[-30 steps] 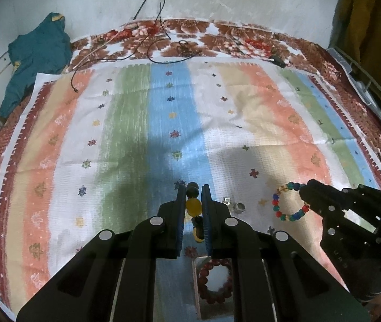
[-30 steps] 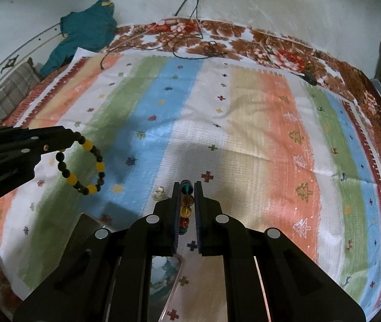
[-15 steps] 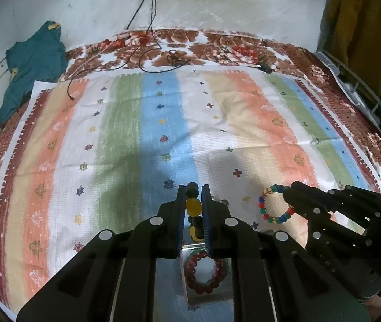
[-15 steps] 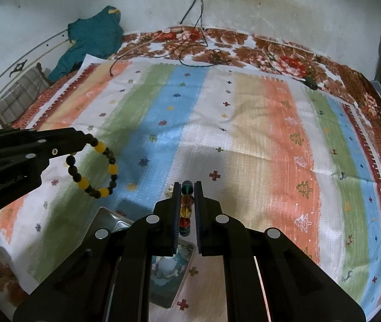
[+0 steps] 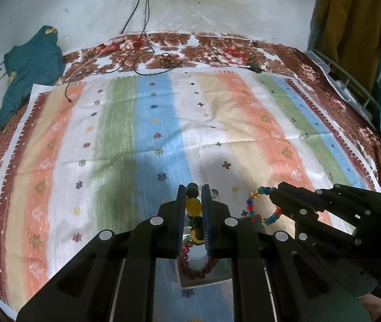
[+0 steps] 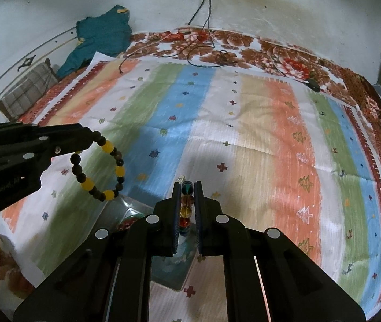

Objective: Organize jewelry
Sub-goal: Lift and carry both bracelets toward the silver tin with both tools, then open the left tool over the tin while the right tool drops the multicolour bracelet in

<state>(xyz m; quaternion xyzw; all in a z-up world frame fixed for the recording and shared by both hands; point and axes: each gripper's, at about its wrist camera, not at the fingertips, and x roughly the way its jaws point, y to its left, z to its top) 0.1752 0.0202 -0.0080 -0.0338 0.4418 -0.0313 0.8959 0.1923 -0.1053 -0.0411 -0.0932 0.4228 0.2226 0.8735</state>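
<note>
Both bracelets are up off the bed, one per gripper!

The left gripper (image 5: 193,196) pinches the black-and-yellow bracelet (image 6: 97,170), its loop dangling free at 9 o'clock in the right view. The right gripper (image 6: 185,187) clamps the multicoloured bracelet (image 5: 260,209), hanging at 3 o'clock in the left view. Each hangs by one edge, probably ready to drop over the tray (image 5: 203,279) at 6 o'clock, where a red bracelet (image 5: 190,265) lies.

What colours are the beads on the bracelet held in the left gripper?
Yellow and dark brown-black beads on the bracelet, clearest in the right wrist view, hanging from the left gripper.
</note>
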